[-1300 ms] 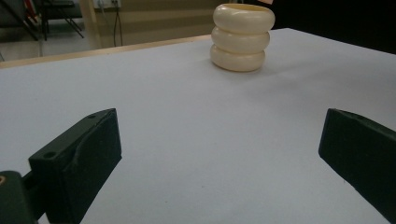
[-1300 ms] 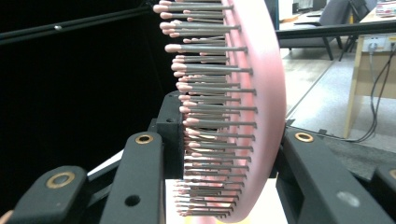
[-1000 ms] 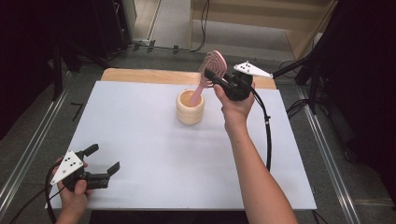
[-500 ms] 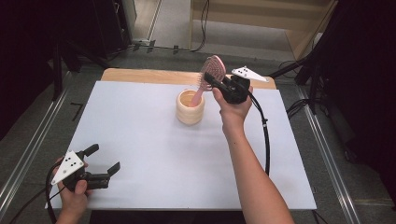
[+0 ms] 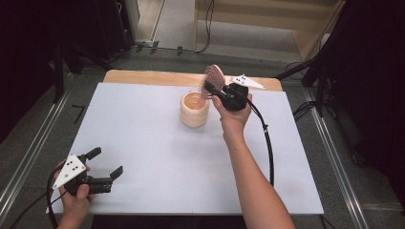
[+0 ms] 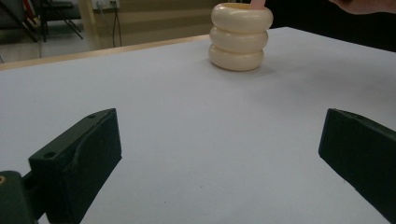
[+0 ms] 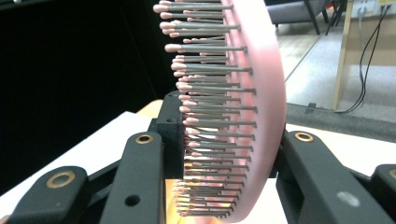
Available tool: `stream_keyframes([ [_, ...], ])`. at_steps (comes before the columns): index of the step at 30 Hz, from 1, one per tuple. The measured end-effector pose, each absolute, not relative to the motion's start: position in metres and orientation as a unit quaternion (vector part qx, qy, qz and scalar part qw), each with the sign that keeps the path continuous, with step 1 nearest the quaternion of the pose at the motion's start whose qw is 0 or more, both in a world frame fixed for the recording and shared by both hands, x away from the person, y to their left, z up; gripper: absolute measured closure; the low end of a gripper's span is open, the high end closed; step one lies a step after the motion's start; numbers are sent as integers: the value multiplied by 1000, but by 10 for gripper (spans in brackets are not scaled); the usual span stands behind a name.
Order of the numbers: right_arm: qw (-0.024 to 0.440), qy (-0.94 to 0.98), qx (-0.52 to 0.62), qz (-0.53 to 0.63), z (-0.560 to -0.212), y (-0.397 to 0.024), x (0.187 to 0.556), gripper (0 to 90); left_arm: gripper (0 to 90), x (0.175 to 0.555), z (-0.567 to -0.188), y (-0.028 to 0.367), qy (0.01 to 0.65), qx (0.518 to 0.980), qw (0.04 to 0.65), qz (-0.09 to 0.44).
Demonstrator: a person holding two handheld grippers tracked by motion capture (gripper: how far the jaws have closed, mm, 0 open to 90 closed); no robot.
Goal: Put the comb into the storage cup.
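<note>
While the pink hairbrush [image 7: 243, 107] is clamped by its head in the right tool [image 5: 213, 89] over the cream ringed holder [image 5: 194, 109] near the table's far edge — left tool [image 5: 106, 164] wide, idle — a tilted handle could catch the rim and tip the holder.

right gripper [image 5: 216, 91] – lower | hairbrush [image 5: 213, 78] – deeper in holder [image 5: 194, 109]
</note>
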State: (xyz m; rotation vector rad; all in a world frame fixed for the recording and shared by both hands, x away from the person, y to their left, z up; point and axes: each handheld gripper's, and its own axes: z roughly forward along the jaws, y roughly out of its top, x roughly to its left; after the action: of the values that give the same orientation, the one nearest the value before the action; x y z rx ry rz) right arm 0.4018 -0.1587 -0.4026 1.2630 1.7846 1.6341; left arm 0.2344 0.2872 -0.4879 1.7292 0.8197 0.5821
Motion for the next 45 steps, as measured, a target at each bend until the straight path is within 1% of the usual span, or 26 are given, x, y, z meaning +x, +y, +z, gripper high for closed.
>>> stream_keyframes([
  [10,194,639,465,581,-420,-152,403,614,0,234,-488,287,343,729,538,247],
  [20,192,636,472,580,-430,-151,404,614,0,234,-488,285,341,731,537,247],
  [29,172,612,495,592,-438,-161,405,608,0,234,-488,285,340,731,537,247],
  [32,172,616,496,588,-439,-162,405,596,0,234,-488,285,339,731,537,247],
  [34,175,622,496,580,-440,-162,405,571,0,234,-488,285,340,732,536,248],
  [36,172,626,501,572,-440,-162,404,502,0,234,-488,285,340,732,536,248],
  [38,164,627,502,573,-441,-164,403,458,0,234,-488,285,340,731,536,248],
  [45,156,634,503,567,-440,-169,400,345,0,234,-488,285,341,732,536,248],
])
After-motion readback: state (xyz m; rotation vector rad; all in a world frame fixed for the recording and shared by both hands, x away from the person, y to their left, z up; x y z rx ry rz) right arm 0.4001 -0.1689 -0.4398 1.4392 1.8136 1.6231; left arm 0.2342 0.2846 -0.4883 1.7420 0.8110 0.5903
